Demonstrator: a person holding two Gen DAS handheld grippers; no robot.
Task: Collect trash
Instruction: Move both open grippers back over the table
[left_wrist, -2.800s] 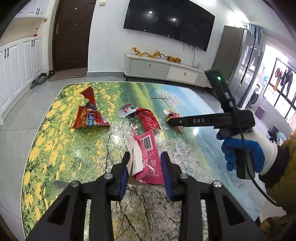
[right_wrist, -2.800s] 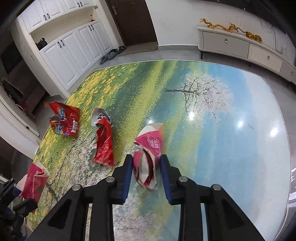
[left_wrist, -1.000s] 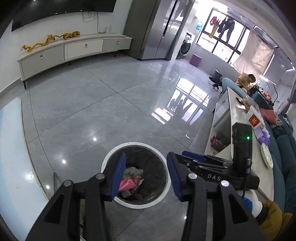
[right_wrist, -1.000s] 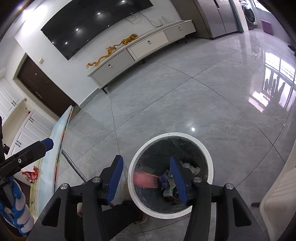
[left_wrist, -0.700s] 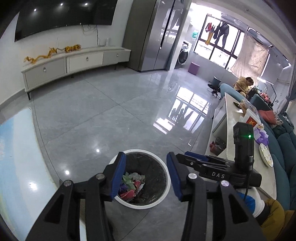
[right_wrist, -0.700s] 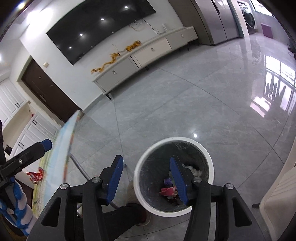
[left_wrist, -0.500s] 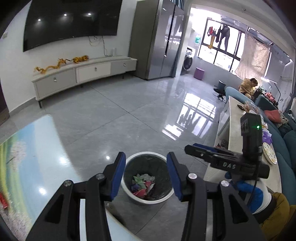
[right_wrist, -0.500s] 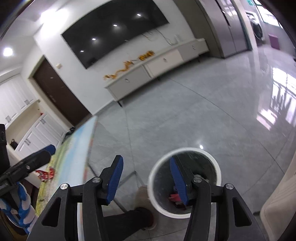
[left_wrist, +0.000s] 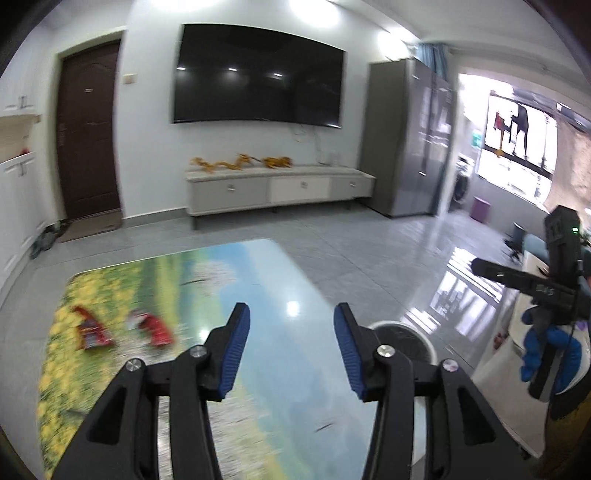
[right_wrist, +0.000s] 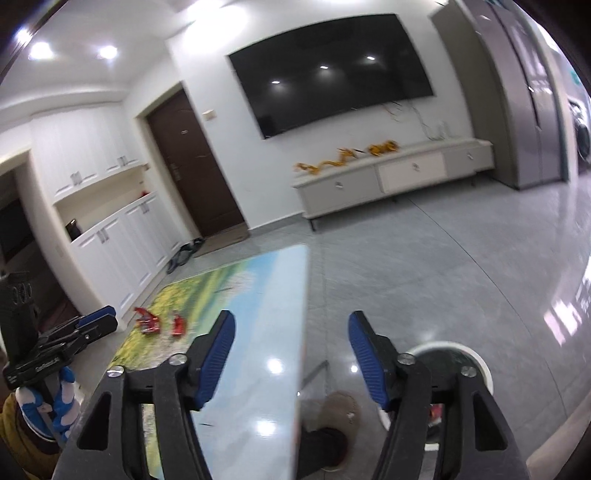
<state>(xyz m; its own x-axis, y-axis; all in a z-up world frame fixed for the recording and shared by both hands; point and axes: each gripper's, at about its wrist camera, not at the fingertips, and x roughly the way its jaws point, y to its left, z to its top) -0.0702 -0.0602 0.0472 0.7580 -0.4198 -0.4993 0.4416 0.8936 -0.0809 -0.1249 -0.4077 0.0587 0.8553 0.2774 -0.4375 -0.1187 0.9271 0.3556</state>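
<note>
Two red snack wrappers lie on the far left of the landscape-print table (left_wrist: 266, 332): a wide one (left_wrist: 90, 328) and a narrower one (left_wrist: 155, 326). They show small in the right wrist view (right_wrist: 147, 321) (right_wrist: 179, 325). My left gripper (left_wrist: 291, 347) is open and empty above the table's near right part. My right gripper (right_wrist: 291, 354) is open and empty over the table's right edge. The white-rimmed trash bin (left_wrist: 406, 341) stands on the floor right of the table; it also shows in the right wrist view (right_wrist: 454, 360), partly hidden behind my fingers.
A TV and a low cabinet (left_wrist: 277, 188) line the far wall. A dark door (left_wrist: 90, 133) and white cupboards (right_wrist: 110, 236) are on the left. A grey fridge (left_wrist: 417, 136) stands at the right. Grey floor tiles surround the table.
Both grippers have swung up and away from the bin toward the table. The wrappers they held earlier are gone from the jaws, and both stay open.
</note>
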